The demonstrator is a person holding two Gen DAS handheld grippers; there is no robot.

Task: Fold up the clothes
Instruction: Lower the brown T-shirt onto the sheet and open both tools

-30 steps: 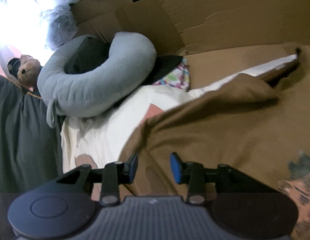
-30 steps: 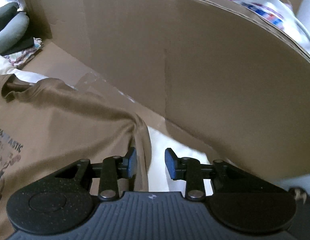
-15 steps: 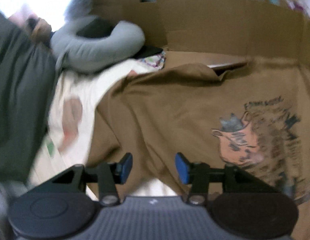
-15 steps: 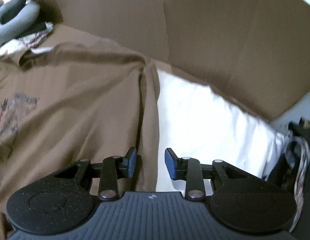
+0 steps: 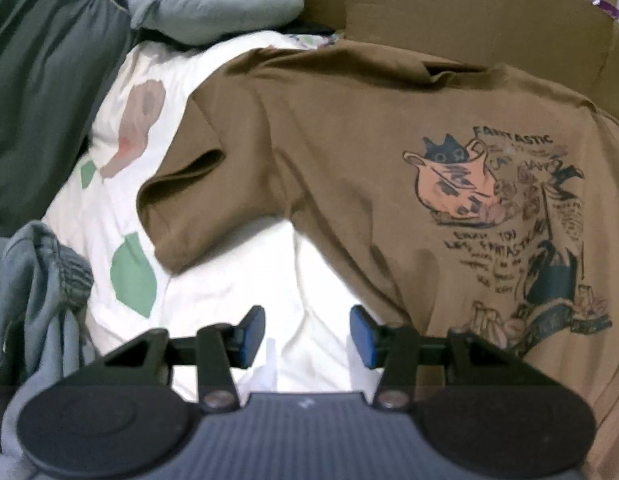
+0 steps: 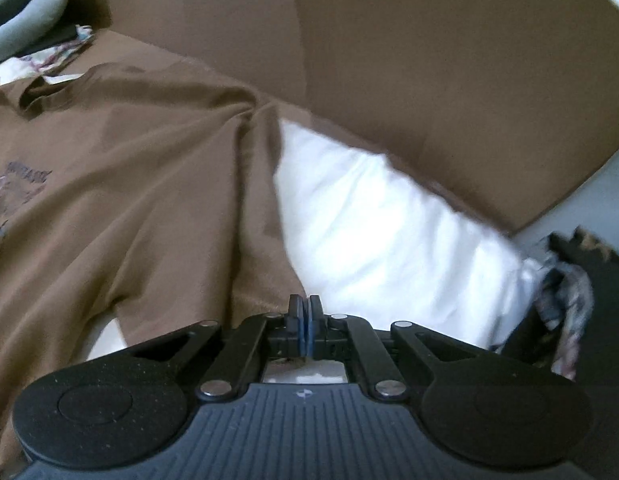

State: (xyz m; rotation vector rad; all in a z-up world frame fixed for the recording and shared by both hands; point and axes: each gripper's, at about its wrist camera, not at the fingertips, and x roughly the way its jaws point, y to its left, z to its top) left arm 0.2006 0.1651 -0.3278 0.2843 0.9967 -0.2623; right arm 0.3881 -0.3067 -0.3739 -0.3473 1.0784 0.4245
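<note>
A brown T-shirt (image 5: 349, 140) with a cat-and-teapot print lies spread on a white bedsheet (image 5: 237, 272); its left sleeve (image 5: 181, 208) sticks out over the sheet. My left gripper (image 5: 307, 336) is open and empty, above bare sheet just left of the shirt's side. In the right wrist view the same shirt (image 6: 129, 184) fills the left half. My right gripper (image 6: 305, 326) is shut at the edge of the shirt's right sleeve (image 6: 265, 272); whether cloth is between the pads is hidden.
Cardboard walls (image 5: 449, 12) (image 6: 429, 60) stand behind and to the right. A grey neck pillow (image 5: 213, 0) lies at the back left. Dark green cloth (image 5: 41, 80) and a blue-grey garment (image 5: 37, 280) sit at the left. Dark items (image 6: 569, 288) lie at the right edge.
Both grippers pulled back toward me, so more of the shirt shows. The right gripper went from open to shut at the sleeve edge. The left stayed open.
</note>
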